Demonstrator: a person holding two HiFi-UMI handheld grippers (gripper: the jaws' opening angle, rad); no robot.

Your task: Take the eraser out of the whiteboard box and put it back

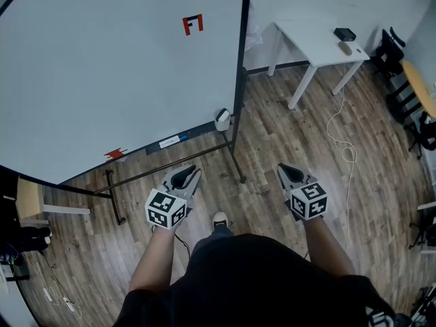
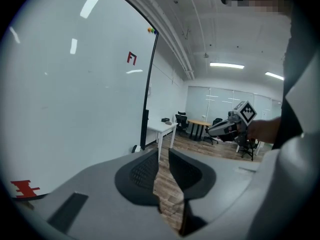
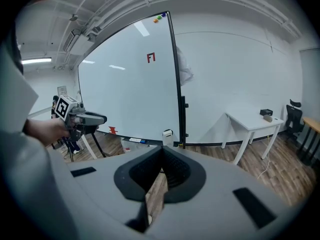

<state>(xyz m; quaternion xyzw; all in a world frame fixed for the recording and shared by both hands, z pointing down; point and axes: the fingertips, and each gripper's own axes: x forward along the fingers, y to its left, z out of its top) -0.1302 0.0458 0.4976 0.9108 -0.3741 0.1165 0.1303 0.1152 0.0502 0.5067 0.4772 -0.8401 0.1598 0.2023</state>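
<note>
A big whiteboard (image 1: 116, 67) stands ahead on the left, with a tray along its lower edge. A small white box (image 1: 222, 118) hangs at the tray's right end, by the black frame post; it also shows as the box (image 3: 167, 133). No eraser can be made out in it. A white and blue item (image 1: 169, 142) lies on the tray. My left gripper (image 1: 196, 169) hangs over the floor short of the tray, jaws together and empty, as the left gripper (image 2: 163, 152) shows. My right gripper (image 1: 281, 167) is further right, its tips touching on nothing in the right gripper (image 3: 162, 150) view.
The whiteboard's black stand foot (image 1: 116, 197) and a crossbar lie on the wooden floor just ahead. A white table (image 1: 320, 43) with a dark box (image 1: 345, 34) stands at the back right. A white cable (image 1: 344, 148) trails over the floor, and office chairs (image 1: 392, 50) stand at the right.
</note>
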